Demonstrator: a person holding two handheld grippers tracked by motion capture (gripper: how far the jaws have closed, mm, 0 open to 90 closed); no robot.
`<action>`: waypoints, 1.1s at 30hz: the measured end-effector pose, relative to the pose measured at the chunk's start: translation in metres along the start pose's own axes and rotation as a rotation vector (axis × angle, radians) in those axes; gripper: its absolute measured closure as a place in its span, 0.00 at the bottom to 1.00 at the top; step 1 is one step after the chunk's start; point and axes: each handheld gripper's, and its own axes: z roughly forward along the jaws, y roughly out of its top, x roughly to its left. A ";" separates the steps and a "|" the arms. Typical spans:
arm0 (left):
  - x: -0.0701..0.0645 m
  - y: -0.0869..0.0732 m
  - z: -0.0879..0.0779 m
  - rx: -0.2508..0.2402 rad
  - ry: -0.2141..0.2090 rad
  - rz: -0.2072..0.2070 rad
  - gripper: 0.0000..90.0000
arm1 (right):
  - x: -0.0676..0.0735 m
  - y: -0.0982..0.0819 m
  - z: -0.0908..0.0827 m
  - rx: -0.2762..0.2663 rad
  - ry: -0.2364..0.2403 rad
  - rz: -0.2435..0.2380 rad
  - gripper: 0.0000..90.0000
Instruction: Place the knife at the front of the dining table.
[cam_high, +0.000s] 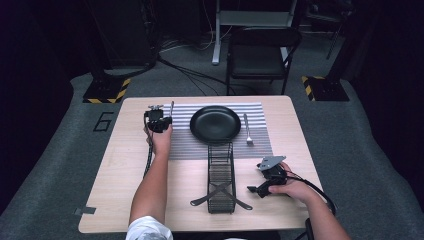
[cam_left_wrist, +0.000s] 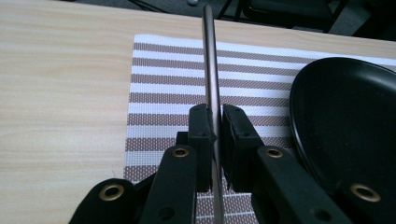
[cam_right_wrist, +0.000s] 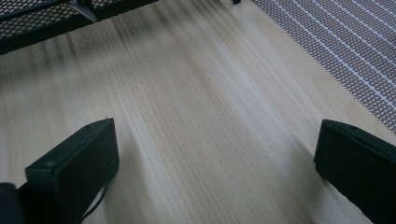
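Grey carpet surrounds a pale wooden table (cam_high: 125, 170), with a dark folding chair (cam_high: 260, 55) standing beyond its far edge. On the far half of the table lies a brown-and-white striped woven placemat (cam_high: 187, 145), and a round black plate (cam_high: 215, 124) sits at its centre. To the right of the plate, a silver metal fork (cam_high: 247, 130) lies on the mat. A narrow black wire-mesh caddy (cam_high: 221, 180) stands nearer the person, its far end overlapping the mat's near edge, with flat dark utensils crossed at its near end.

At the left side of the mat, the left gripper (cam_high: 159, 121) has its jaws clamped on a slim silver metal utensil handle (cam_left_wrist: 211, 74). In the left gripper view the handle runs upright between the two black jaws, over the mat's left part, with the plate just to its right.

Over bare wood at the table's right, near the caddy, the right gripper (cam_high: 264, 184) is held in the person's hand with its jaws wide apart and nothing between them; the right gripper view shows wood grain, the mat's edge and a corner of the caddy.
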 end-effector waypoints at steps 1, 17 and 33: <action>0.000 -0.001 0.002 0.001 0.002 0.001 0.92 | 0.000 0.000 0.000 0.000 0.000 0.000 0.00; 0.001 -0.011 0.024 0.033 0.075 -0.023 0.92 | 0.000 0.000 0.000 0.000 0.000 0.000 0.00; 0.005 -0.017 0.038 0.071 0.101 -0.017 0.91 | 0.000 0.000 0.000 0.002 -0.001 0.000 0.00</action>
